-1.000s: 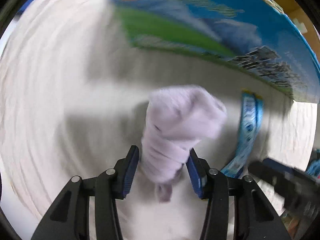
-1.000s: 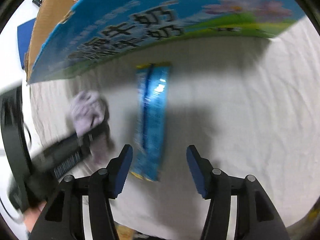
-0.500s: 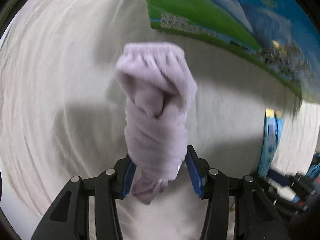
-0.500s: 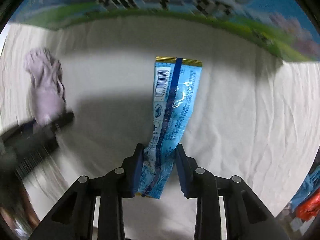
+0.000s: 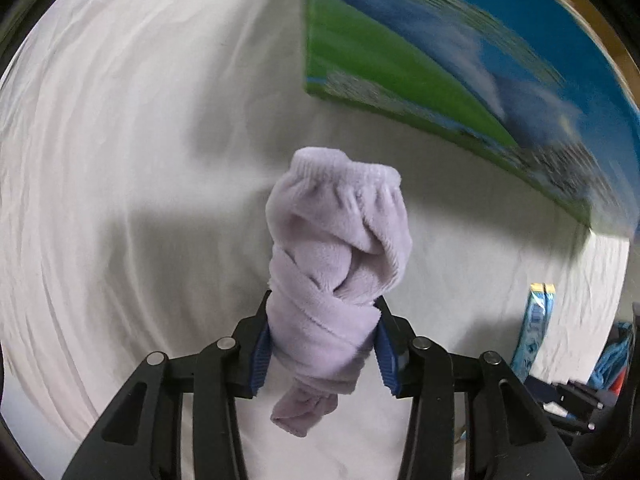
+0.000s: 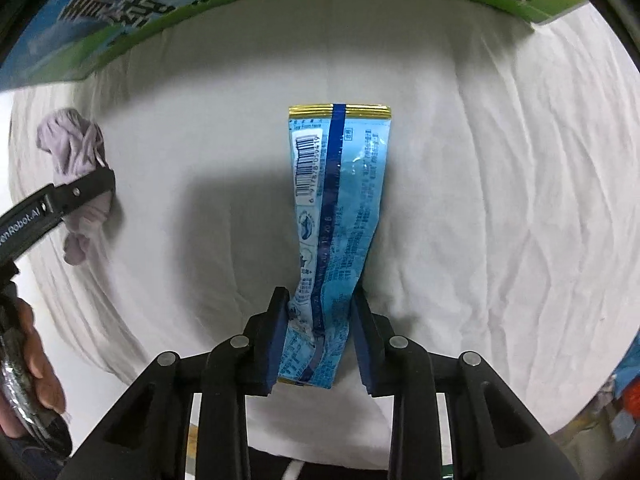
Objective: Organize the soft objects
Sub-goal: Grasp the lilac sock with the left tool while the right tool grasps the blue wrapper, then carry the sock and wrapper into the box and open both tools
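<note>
A large blue-and-green printed cardboard box (image 5: 460, 40) stands at the far edge of the white wrinkled cloth (image 5: 120, 160) covering the table. Near its corner, the left gripper (image 5: 322, 344) has its jaws clenched on a knotted lilac fleece sock (image 5: 336, 264), lifted above the cloth. The right gripper (image 6: 320, 336) pinches the near end of a long light-blue foil snack packet (image 6: 340, 200).

The blue snack wrapper (image 6: 338, 216) has a barcode near its gold-edged top, digits roughly "6 917878 039419", plus "Tear From Here" in tiny print above that barcode. The rest of its print is too small to read. Left of the wrapper, the left gripper's (image 6: 60, 200) black finger reads "nRobot.AI". Above the wrapper, the blue-green carton (image 6: 160, 12) carries big Chinese characters including "牛奶".
</note>
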### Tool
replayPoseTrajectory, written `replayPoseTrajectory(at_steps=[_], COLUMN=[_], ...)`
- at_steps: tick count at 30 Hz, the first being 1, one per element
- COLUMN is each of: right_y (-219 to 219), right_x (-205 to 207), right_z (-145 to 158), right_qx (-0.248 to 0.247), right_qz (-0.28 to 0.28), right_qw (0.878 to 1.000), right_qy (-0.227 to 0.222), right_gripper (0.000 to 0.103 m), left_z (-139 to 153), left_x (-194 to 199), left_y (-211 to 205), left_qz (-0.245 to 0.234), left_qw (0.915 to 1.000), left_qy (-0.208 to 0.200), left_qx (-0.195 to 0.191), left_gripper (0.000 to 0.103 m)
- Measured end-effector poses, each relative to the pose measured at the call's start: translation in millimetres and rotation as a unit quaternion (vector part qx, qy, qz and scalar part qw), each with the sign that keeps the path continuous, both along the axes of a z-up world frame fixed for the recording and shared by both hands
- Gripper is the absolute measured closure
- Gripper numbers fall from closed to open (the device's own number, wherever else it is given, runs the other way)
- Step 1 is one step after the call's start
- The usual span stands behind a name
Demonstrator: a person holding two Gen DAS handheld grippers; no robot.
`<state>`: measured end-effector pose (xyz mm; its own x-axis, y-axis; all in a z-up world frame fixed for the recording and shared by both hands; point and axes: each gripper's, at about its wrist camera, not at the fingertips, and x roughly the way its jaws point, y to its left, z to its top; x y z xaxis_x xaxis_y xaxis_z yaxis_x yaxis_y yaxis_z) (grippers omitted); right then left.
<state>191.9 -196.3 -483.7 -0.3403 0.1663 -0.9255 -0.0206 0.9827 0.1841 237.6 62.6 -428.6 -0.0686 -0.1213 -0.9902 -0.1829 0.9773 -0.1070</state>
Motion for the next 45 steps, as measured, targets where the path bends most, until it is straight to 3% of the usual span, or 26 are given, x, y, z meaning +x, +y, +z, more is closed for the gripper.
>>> replayPoseTrajectory(at_steps=[9,12,14,16,18,20,22,23,24,28,34,45], right_y=[-16.8,-21.1,-21.3,-32.2,-31.4,-31.6,-43.9,-47.2,-42.3,-14.6,-13.7,-23.9], right_x=[-49.3,-55.6,-58.6,-48.7,-48.0,-43.6,-38.3,-41.5,-45.5,-53.7,-67.4,-65.7], right_z=[9.4,6.6,4.2,-0.1,1.0,-0.2,-2.5,-2.8,-2.4,-2.0,1.5,75.5], right_qx=[-0.067,-0.076,-0.072,-0.072,-0.073,-0.074,-0.078,-0.08,-0.084,-0.096,-0.072,0.006], right_qz=[0.089,0.08,0.063,0.054,0.048,0.043,0.047,0.049,0.055,0.084,0.079,0.045], right_qw=[0.993,0.994,0.995,0.996,0.996,0.996,0.996,0.995,0.995,0.991,0.994,0.995], right_qy=[-0.025,-0.022,-0.016,-0.01,-0.01,-0.011,-0.016,-0.019,-0.023,-0.042,-0.04,-0.094], right_gripper=[0.072,0.07,0.068,0.068,0.067,0.065,0.063,0.063,0.063,0.07,0.076,0.077], left_z=[0.4,-6.6,-10.2,-13.0,-15.9,-18.2,-11.0,-11.7,-10.6,4.4,34.3,118.1], left_x=[-72.0,-57.2,-51.0,-40.8,-27.6,-13.8,-25.8,-22.8,-24.9,-29.5,-44.5,-33.4], left_y=[-60.0,-79.2,-86.1,-85.3,-84.3,-89.2,-102.0,-102.0,-99.5,-89.2,-79.4,-66.6], left_qz=[-0.087,-0.103,-0.095,-0.084,-0.075,-0.071,-0.064,-0.065,-0.069,-0.077,-0.073,-0.065], left_qw=[0.9961,0.9937,0.9948,0.996,0.9968,0.9971,0.9977,0.9974,0.997,0.9961,0.9966,0.9946], left_qy=[0.003,0.014,0.011,0.012,0.012,0.008,0.002,-0.001,-0.005,-0.012,-0.028,-0.081], left_qx=[0.015,0.041,0.037,0.027,0.025,0.025,0.024,0.029,0.035,0.042,0.024,-0.004], left_gripper=[0.061,0.061,0.056,0.046,0.044,0.044,0.044,0.047,0.057,0.069,0.07,0.07])
